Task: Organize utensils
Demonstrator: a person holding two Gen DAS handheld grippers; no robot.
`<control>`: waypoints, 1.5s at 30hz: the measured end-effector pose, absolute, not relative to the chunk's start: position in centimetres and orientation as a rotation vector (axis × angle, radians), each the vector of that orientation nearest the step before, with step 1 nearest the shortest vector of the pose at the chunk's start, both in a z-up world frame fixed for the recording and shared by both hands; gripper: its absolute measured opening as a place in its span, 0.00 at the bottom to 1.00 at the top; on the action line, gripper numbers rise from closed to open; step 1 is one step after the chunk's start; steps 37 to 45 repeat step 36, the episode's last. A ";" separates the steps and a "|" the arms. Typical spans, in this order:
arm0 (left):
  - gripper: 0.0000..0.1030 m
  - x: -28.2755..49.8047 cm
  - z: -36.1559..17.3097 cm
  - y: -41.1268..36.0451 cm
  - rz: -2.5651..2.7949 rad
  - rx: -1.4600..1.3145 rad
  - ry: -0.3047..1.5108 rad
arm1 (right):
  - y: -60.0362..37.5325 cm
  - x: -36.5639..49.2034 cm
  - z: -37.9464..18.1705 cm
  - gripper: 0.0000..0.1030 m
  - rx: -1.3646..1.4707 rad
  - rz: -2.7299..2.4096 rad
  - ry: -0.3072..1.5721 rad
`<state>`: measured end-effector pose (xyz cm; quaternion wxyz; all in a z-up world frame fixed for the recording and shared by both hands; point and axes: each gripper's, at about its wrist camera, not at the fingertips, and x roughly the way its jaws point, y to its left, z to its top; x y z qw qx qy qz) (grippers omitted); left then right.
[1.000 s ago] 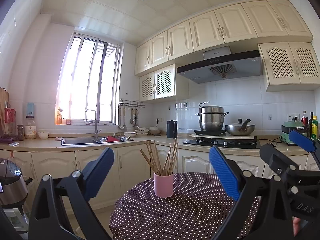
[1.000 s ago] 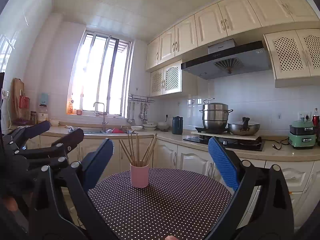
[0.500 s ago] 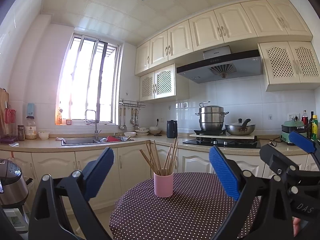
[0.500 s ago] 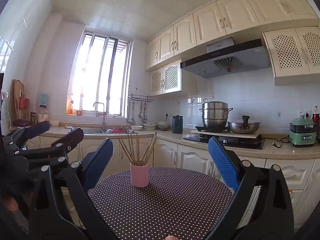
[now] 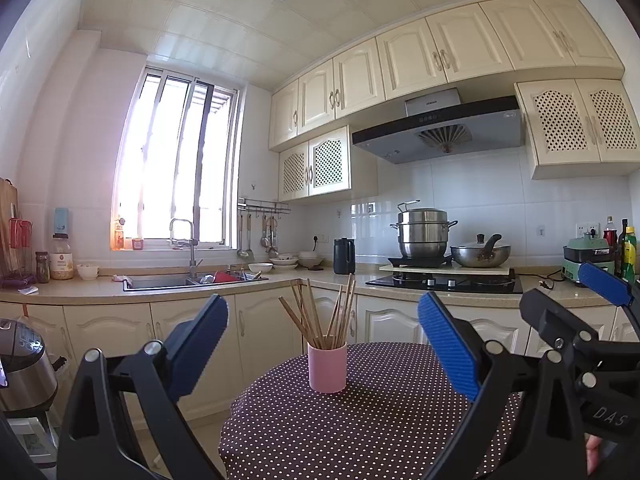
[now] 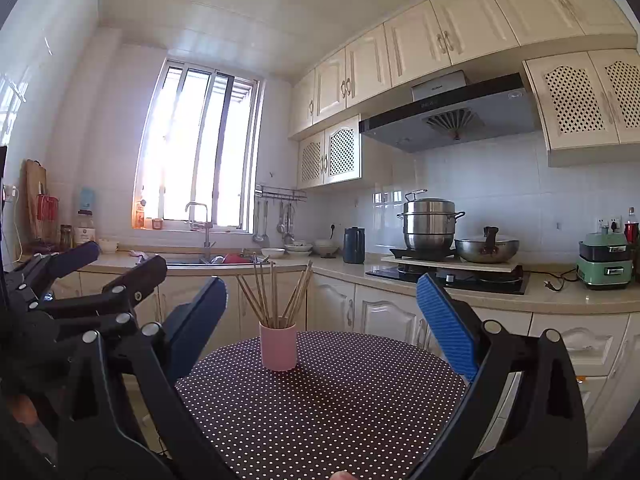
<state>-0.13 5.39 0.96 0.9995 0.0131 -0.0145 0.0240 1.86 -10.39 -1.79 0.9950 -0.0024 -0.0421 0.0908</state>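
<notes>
Chopsticks [image 5: 320, 314] stand bundled in a pink cup [image 5: 327, 367], fanned outward at their tops, lower ends hidden inside it. I take the cup as landmark. It sits upright on a round table [image 5: 380, 420] under a dark polka-dot cloth, toward the table's far edge, with nothing else touching it.

Left gripper [image 5: 324, 344]: I hold it short of the cup, jaws spread wide, blue pads either side of the cup in this view, nothing between them. Right gripper [image 6: 322, 326]: likewise wide apart and empty, the cup appearing slightly left of its centre line. From the left camera the right gripper shows to the right of the cup; from the right camera the left gripper shows to its left. Both are well apart from the cup.

Behind the cup runs a counter [image 5: 80, 290]. Behind and left, a sink [image 5: 192, 280] holds dishes I cannot identify, one part red. Directly behind, bowls [image 5: 296, 259] and a dark jug [image 5: 344, 256]. Behind and right, a stacked steel steamer [image 5: 423, 232] and a lidded wok [image 5: 480, 254] on the hob; contents of both are hidden. Farther right, a green cooker [image 6: 605, 258].
</notes>
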 end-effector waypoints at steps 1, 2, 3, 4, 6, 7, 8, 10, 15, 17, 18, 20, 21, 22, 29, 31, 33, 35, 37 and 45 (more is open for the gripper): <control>0.92 -0.1 1.0 5.4 0.048 0.025 -0.028 | -10.4 1.9 -1.8 0.91 -0.005 0.182 -0.083; 0.92 -0.1 0.9 5.4 0.047 0.025 -0.027 | -10.5 2.0 -1.8 0.91 -0.005 0.182 -0.082; 0.92 -0.1 0.9 5.5 0.047 0.025 -0.027 | -10.5 2.0 -1.8 0.91 -0.005 0.182 -0.083; 0.92 -0.1 0.9 5.5 0.047 0.025 -0.027 | -10.4 2.0 -1.8 0.91 -0.005 0.181 -0.082; 0.92 -0.1 0.9 5.5 0.047 0.025 -0.027 | -10.5 2.0 -1.8 0.91 -0.004 0.182 -0.083; 0.92 -0.1 0.9 5.5 0.047 0.025 -0.027 | -10.4 2.0 -1.8 0.91 -0.003 0.182 -0.082; 0.92 -0.1 0.9 5.5 0.047 0.025 -0.027 | -10.5 2.0 -1.8 0.91 -0.004 0.182 -0.082; 0.92 -0.1 0.9 5.5 0.047 0.025 -0.028 | -10.5 2.0 -1.9 0.91 -0.004 0.181 -0.082; 0.91 -0.1 0.9 5.5 0.047 0.025 -0.027 | -10.5 2.0 -2.0 0.91 -0.003 0.181 -0.082; 0.92 -0.1 0.9 5.5 0.048 0.026 -0.027 | -10.5 2.1 -1.9 0.91 -0.003 0.183 -0.080; 0.92 -0.1 1.0 5.5 0.048 0.026 -0.027 | -10.5 2.1 -2.0 0.91 -0.002 0.183 -0.079; 0.92 0.0 0.9 5.5 0.049 0.028 -0.028 | -10.5 2.1 -2.1 0.91 -0.002 0.182 -0.078; 0.92 0.0 0.8 5.5 0.050 0.029 -0.029 | -10.5 2.1 -2.1 0.91 -0.002 0.182 -0.078; 0.92 0.0 0.8 5.5 0.051 0.030 -0.029 | -10.5 2.1 -2.1 0.91 -0.002 0.183 -0.077; 0.92 0.4 0.2 5.7 0.054 0.035 -0.021 | -10.5 2.5 -2.5 0.91 0.003 0.188 -0.064; 0.92 0.5 0.0 5.6 0.056 0.041 -0.018 | -10.6 2.9 -2.8 0.91 0.008 0.193 -0.054; 0.91 0.9 -0.2 5.5 0.063 0.051 -0.010 | -10.6 3.3 -3.1 0.91 0.013 0.196 -0.042; 0.91 1.6 -0.4 5.3 0.070 0.057 0.004 | -10.8 3.8 -3.6 0.91 0.019 0.197 -0.031; 0.92 1.9 -0.6 5.2 0.071 0.060 0.012 | -10.8 4.1 -3.9 0.91 0.021 0.198 -0.023; 0.92 1.9 -0.6 5.2 0.071 0.060 0.012 | -10.8 4.1 -3.9 0.91 0.021 0.198 -0.023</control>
